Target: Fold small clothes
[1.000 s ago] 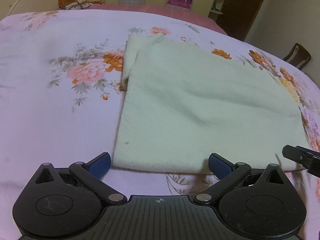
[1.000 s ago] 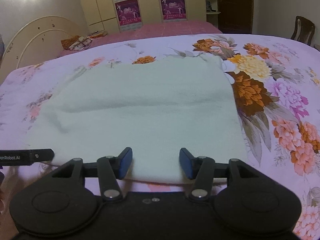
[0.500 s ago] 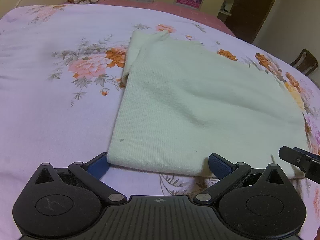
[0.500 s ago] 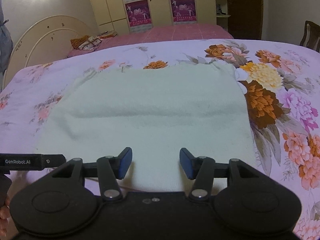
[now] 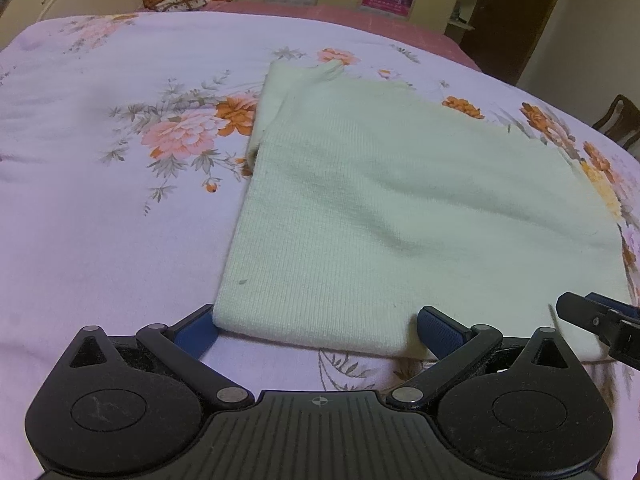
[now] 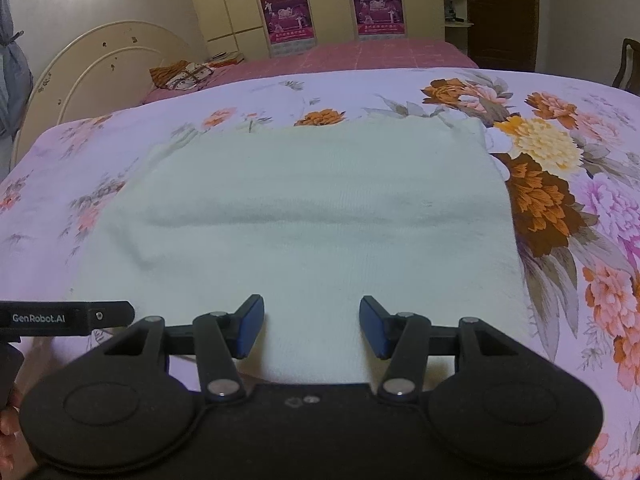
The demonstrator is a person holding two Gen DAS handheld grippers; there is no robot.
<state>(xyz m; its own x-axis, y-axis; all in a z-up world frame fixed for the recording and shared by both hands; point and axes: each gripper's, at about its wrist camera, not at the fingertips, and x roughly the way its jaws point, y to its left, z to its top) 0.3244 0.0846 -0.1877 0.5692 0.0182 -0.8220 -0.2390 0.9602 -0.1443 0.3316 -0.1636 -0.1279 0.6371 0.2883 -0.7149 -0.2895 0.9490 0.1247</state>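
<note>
A pale green knitted garment (image 5: 400,216) lies folded flat on the floral bedspread (image 5: 100,200); it also shows in the right wrist view (image 6: 312,216). My left gripper (image 5: 318,330) is open, its blue pads at either side of the garment's near left corner. My right gripper (image 6: 312,328) is open over the garment's near edge, holding nothing. The right gripper's tip shows at the right edge of the left wrist view (image 5: 600,316). The left gripper's side shows at the left of the right wrist view (image 6: 64,317).
A cream headboard (image 6: 100,64) stands at the far left. A patterned bundle (image 6: 180,74) lies on the pink bed beyond. Wardrobes with posters (image 6: 332,4) line the back wall. A wooden chair (image 5: 618,120) stands to the right of the bed.
Both grippers have moved forward and down toward the garment's near edge. The left pads now straddle its corner. Both jaws stay open.
</note>
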